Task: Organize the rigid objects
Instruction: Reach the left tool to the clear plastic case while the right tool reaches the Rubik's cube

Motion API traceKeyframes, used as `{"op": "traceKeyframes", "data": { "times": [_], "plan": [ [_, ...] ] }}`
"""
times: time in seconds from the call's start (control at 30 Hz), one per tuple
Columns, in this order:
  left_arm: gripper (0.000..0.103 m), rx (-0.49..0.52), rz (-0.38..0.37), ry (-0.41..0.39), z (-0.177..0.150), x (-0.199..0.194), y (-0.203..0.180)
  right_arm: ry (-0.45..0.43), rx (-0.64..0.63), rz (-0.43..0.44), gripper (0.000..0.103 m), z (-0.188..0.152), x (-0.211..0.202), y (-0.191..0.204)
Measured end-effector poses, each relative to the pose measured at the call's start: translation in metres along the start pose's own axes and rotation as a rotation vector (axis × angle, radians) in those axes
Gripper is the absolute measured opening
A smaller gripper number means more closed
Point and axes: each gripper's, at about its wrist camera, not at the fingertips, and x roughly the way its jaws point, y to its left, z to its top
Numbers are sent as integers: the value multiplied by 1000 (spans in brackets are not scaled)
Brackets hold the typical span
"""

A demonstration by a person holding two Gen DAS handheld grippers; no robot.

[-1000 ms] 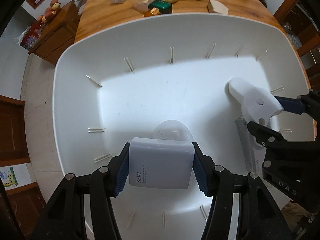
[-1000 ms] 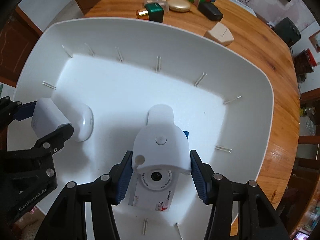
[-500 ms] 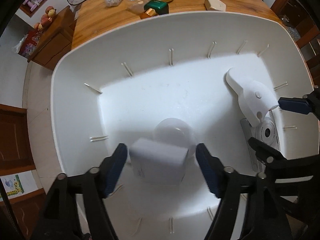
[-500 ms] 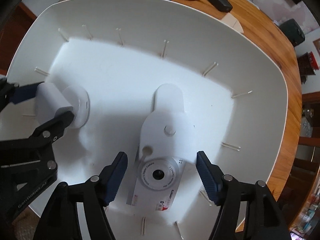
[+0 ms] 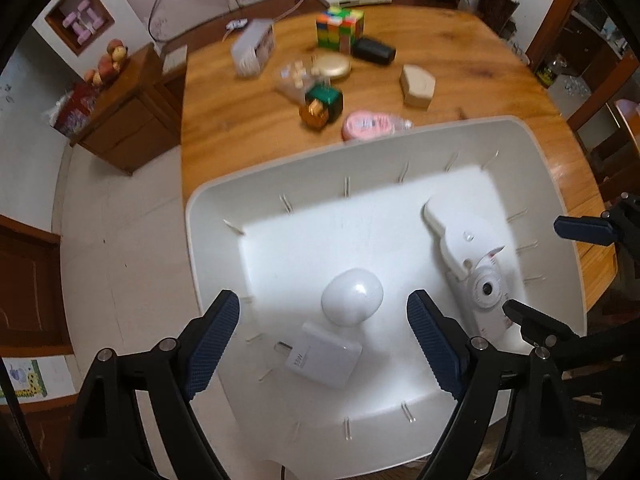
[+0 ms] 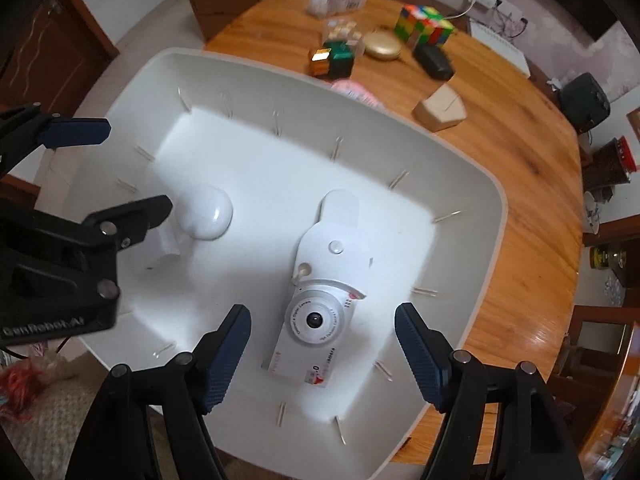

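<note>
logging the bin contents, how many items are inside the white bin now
4 in the white bin: a white charger near the left gripper, an egg-shaped white case beside it, and a camera overlapped by a flat white gadget. Others may be hidden.

White basin (image 5: 208, 216) on orange-brown wooden table (image 5: 240, 120); white charger (image 5: 324, 356), camera (image 6: 316, 328); multicoloured checkered cube (image 5: 340, 28); pink disc (image 5: 366, 125); green box (image 5: 326, 100).
</note>
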Motion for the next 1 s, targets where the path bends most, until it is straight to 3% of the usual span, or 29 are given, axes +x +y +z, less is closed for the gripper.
{"op": "traceKeyframes", "data": {
  "times": [0.23, 0.27, 0.6, 1.0],
  "plan": [
    [88, -13, 3, -41, 22, -13, 11, -55, 68, 31, 75, 12, -21, -22],
    [88, -16, 5, -46, 25, -15, 13, -59, 76, 33, 75, 25, -22, -28],
    [88, -39, 51, -81, 63, -26, 42, -71, 170, 75, 75, 34, -23, -58],
    [88, 29, 112, -132, 162, -28, 88, -90, 211, 55, 75, 79, -28, -84]
  ]
}}
